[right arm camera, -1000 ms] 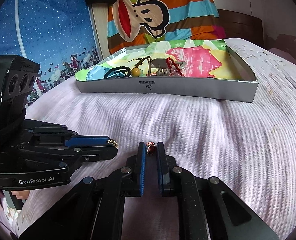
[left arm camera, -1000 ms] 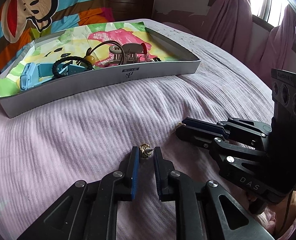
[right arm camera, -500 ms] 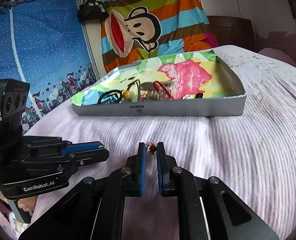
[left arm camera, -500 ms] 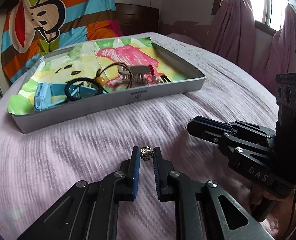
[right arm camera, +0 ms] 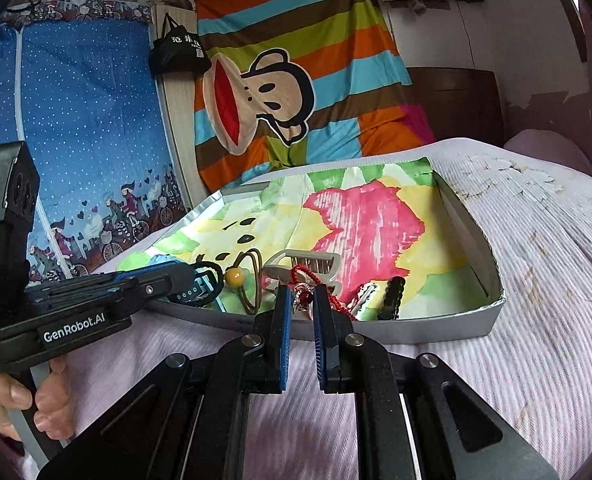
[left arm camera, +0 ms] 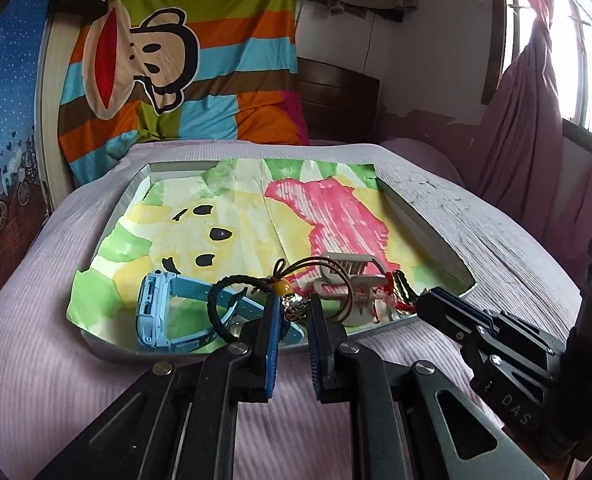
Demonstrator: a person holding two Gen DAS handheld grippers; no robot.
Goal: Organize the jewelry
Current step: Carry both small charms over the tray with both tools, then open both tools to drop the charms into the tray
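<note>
Left tongs: the left gripper [left arm camera: 293, 312] sits nearest, its blue-padded fingers [left arm camera: 271, 344] drawn narrow and pinching a small silvery bead charm [left arm camera: 293, 311] at the tips, held just over the near edge of the tray.
Right tongs: the right gripper [right arm camera: 303, 307] is likewise closed in tight on a little red-and-silver charm [right arm camera: 302, 300], also at the tray's near wall; seen from the left camera, its tips reach in over the tray's right near corner.
Hand: a person's hand [right arm camera: 23, 404] grips the handle of the left tool, low on the left side.
Bed: a pale lilac ribbed bedspread [left arm camera: 47, 360] lies under everything.
Tray: a shallow grey tray [right arm camera: 448, 324] rests on the bed, lined with a painted paper [left arm camera: 336, 216] in pink, yellow and green.
Tray contents, near strip: a light blue watch [left arm camera: 155, 308], a black braided band [left arm camera: 219, 304], a brown cord with a yellow bead [right arm camera: 235, 277], a white hair claw clip [left arm camera: 352, 276], a red cord [right arm camera: 320, 280] and a dark clip [right arm camera: 392, 292], all crowded along the near side.
Behind: a striped cloth with a cartoon monkey [left arm camera: 143, 64] hangs at the head of the bed, with a blue dotted curtain [right arm camera: 75, 120] beside it.
Far right: mauve curtains [left arm camera: 528, 128] by a bright window.
</note>
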